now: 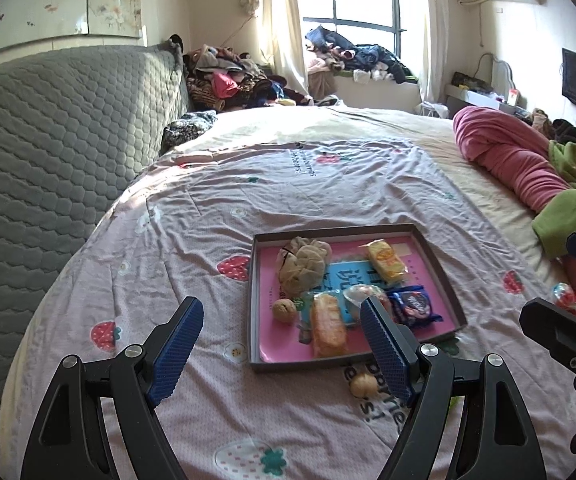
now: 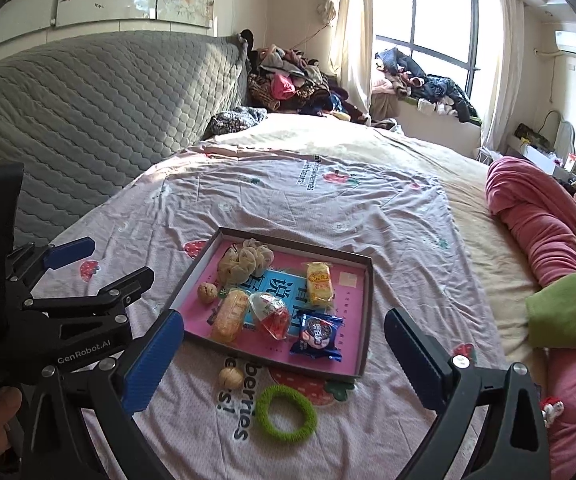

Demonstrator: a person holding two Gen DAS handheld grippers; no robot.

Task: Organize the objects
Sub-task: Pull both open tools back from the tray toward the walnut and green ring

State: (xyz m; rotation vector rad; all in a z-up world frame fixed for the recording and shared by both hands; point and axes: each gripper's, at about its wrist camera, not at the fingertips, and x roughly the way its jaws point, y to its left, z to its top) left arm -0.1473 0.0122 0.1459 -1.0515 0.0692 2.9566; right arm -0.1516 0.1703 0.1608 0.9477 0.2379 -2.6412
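A shallow pink-bottomed box tray [image 1: 439, 264] [image 2: 361, 300] lies on the bed. It holds a beige scrunchie [image 1: 303, 260] [image 2: 244, 262], a walnut [image 1: 284, 310] [image 2: 206, 292], two yellow snack packs [image 1: 385, 260] [image 2: 319, 282], a clear egg capsule [image 2: 272, 314] and a blue cookie packet [image 1: 413, 304] [image 2: 317, 334]. A second walnut [image 1: 363, 385] [image 2: 230, 377] and a green fuzzy ring [image 2: 286, 407] lie on the sheet in front of the tray. My left gripper [image 1: 284, 352] is open and empty near the tray's front left. My right gripper [image 2: 284, 352] is open and empty above the ring.
A grey quilted headboard [image 1: 48, 140] stands at the left. Pink and green blankets [image 2: 547, 240] are bunched at the right. A small red-and-white item [image 1: 571, 300] lies by the pink blanket. Clothes are piled by the window [image 1: 347, 56].
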